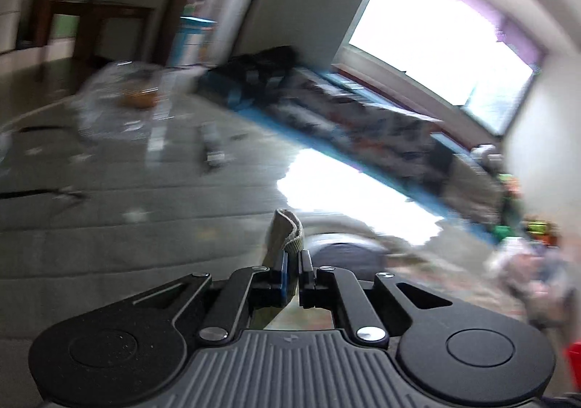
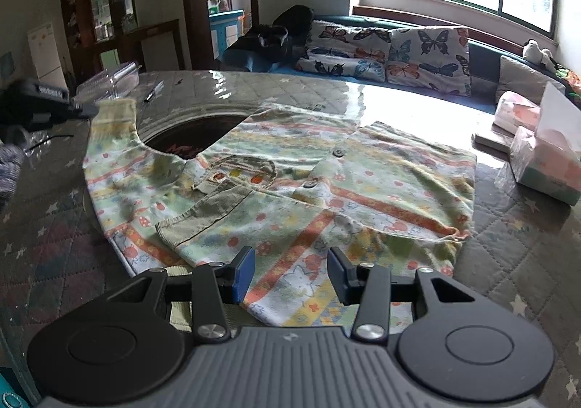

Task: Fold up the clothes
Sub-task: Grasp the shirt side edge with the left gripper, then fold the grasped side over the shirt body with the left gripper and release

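Soft, light pastel-printed cotton child's shirt (image 2: 290, 182): left tool (image 1: 292, 262) pinches its sleeve cuff (image 1: 290, 230); right tool (image 2: 290, 271) gapes over the hem, the best hold.

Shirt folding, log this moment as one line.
left tool: shut on sleeve cuff | right tool: open over shirt | table
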{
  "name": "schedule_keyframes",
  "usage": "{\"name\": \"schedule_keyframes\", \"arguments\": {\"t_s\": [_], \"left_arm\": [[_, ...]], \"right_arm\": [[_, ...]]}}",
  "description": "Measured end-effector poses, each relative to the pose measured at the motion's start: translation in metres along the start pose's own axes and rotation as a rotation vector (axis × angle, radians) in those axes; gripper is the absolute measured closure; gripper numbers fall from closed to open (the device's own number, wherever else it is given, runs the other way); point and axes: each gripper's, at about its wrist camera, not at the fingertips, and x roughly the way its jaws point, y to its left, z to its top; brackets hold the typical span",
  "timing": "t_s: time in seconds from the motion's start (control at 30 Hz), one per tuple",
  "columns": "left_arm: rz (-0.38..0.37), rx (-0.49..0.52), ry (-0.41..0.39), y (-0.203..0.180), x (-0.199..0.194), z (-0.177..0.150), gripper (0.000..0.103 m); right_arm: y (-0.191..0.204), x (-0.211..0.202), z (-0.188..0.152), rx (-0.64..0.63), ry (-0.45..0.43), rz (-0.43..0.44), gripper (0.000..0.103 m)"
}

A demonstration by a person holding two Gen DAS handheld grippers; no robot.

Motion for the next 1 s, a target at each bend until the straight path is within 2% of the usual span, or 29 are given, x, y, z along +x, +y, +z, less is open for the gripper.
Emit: {"name": "schedule_keyframes", "arguments": {"t_s": [0.1, 0.3, 0.5, 0.63, 0.83, 0.97, 1.0], "left_arm": [[-0.138, 0.040, 0.008, -0.040, -0.011, 0.000, 0.097], [-0.380, 0.089, 0.097, -0.116, -0.017, -0.017, 0.098], [-0.511, 0.160, 0.188, -0.173, -0.002, -0.055, 0.098], [-0.547, 0.208, 0.286, -0.193, 0.011, -0.084, 0.097], [-0.537, 0.302, 0.413, -0.199, 0.026, -0.121, 0.093], [-0.496, 0.329, 0.409, -0.185, 0.026, -0.122, 0.076], [-0.475, 0.333, 0.396, -0.179, 0.026, -0.118, 0.075]], "right_arm": [[-0.007, -0.007, -0.002, 0.022, -0.022, -0.009, 0.059], [-0.027, -0.022, -0.011, 0.085, -0.054, -0.043, 0.059], [-0.050, -0.035, -0.021, 0.149, -0.080, -0.082, 0.059], [-0.064, -0.042, -0.029, 0.188, -0.084, -0.115, 0.059], [-0.076, -0.043, -0.030, 0.244, -0.091, -0.124, 0.059], [-0.074, -0.035, -0.025, 0.250, -0.079, -0.080, 0.060], [-0.073, -0.031, -0.024, 0.244, -0.073, -0.070, 0.060]]}}
